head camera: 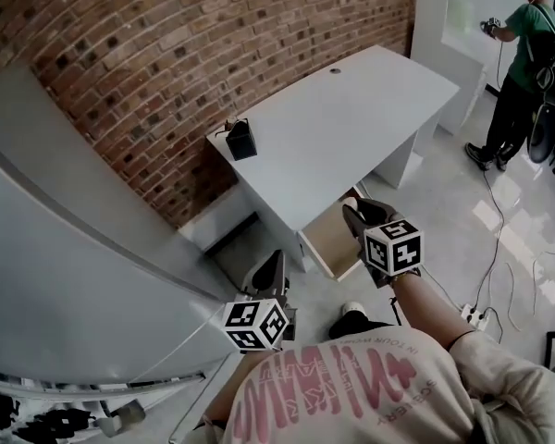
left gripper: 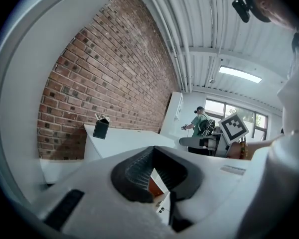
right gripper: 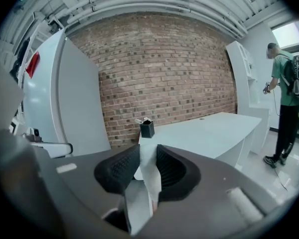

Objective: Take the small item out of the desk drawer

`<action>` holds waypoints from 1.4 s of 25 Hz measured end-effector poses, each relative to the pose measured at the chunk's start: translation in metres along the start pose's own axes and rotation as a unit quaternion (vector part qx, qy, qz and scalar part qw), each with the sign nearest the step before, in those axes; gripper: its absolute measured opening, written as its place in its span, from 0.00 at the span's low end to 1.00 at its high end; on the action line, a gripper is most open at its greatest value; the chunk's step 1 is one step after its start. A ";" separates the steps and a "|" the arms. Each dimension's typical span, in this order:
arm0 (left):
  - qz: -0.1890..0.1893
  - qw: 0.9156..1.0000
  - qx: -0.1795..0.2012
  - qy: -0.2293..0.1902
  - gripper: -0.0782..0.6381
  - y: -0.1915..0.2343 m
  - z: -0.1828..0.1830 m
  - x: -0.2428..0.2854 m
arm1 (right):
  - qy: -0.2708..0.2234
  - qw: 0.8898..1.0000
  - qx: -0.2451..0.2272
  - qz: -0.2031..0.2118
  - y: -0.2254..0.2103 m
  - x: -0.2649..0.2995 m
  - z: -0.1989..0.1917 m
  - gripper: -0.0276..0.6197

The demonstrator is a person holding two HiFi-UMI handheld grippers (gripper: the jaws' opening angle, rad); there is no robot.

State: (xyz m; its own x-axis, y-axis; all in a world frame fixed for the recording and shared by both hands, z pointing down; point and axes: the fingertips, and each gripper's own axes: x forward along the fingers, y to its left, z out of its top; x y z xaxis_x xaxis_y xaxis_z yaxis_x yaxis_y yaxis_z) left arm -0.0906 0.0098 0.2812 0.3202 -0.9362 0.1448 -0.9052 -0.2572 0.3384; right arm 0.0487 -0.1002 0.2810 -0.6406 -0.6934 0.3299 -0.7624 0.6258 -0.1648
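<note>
**Small item out of drawer, in right jaws**

Small item (right gripper: 147, 179): a pale, thin, sheet-like piece. It stands upright between the pads of the right gripper (right gripper: 148, 152), which are closed on it from both sides. What it is made of I cannot tell.

Right gripper (head camera: 356, 214): in the head view it is held up over the front of the drawer (head camera: 331, 244), well clear of it. The item itself is not made out from that view.

Drawer: pulled out from under the desk (head camera: 351, 123), with its wood-coloured inside showing. I can see nothing lying in the part that shows.

Left gripper (left gripper: 153, 150): the jaw tips meet and nothing is between them. In the head view it (head camera: 271, 274) hangs to the left of the drawer and touches nothing.

Desk top: bare except for a small black holder (head camera: 241, 141) near the brick wall.

Judgement on progress: the main step, lifting the item out, looks done. The grip looks steady, with the item seated deep in the pads. What probably remains is setting the item down, likely on the desk top. Pushing the drawer shut may follow, though the task does not ask for it.
</note>
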 end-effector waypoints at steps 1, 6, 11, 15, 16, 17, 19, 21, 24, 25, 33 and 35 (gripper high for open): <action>-0.003 1.000 -0.003 -0.004 0.11 -0.005 0.002 -0.002 | -0.009 1.000 0.002 0.001 0.002 -0.007 0.006 0.23; -0.006 0.999 -0.005 -0.038 0.11 -0.023 0.025 -0.009 | -0.051 0.998 -0.007 0.022 0.008 -0.036 0.038 0.23; 0.003 0.997 0.030 -0.068 0.11 -0.039 0.056 -0.013 | -0.105 0.994 -0.009 0.040 -0.003 -0.059 0.072 0.23; 0.002 0.994 0.053 -0.097 0.11 -0.057 0.083 -0.008 | -0.130 0.989 -0.023 0.068 -0.008 -0.070 0.097 0.23; 0.005 0.993 0.053 -0.102 0.11 -0.060 0.087 -0.004 | -0.132 0.988 -0.023 0.076 -0.011 -0.071 0.103 0.23; 0.008 0.993 0.052 -0.105 0.11 -0.064 0.090 0.000 | -0.132 0.987 -0.020 0.085 -0.014 -0.072 0.108 0.23; 0.013 0.993 0.048 -0.111 0.11 -0.070 0.094 0.010 | -0.134 0.986 -0.014 0.101 -0.021 -0.073 0.119 0.23; 0.016 0.992 0.047 -0.114 0.11 -0.076 0.095 0.022 | -0.143 0.983 -0.013 0.113 -0.030 -0.073 0.127 0.24; 0.020 0.993 0.036 -0.113 0.11 -0.082 0.089 0.036 | -0.148 0.981 -0.016 0.123 -0.043 -0.073 0.126 0.24; 0.021 0.993 0.033 -0.111 0.11 -0.084 0.086 0.039 | -0.147 0.981 -0.015 0.123 -0.049 -0.073 0.124 0.24; 0.036 0.995 0.031 -0.088 0.11 -0.094 0.067 0.060 | -0.146 0.982 -0.023 0.118 -0.081 -0.077 0.112 0.24; 0.037 0.995 0.030 -0.087 0.11 -0.095 0.065 0.061 | -0.146 0.982 -0.030 0.116 -0.083 -0.078 0.112 0.24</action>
State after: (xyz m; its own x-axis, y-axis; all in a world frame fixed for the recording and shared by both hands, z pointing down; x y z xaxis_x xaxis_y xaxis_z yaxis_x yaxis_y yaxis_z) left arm -0.0033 -0.0388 0.1977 0.2030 -0.9792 0.0030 -0.9416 -0.1943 0.2751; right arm 0.1517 -0.1383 0.1653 -0.8016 -0.5978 0.0088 -0.5924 0.7923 -0.1463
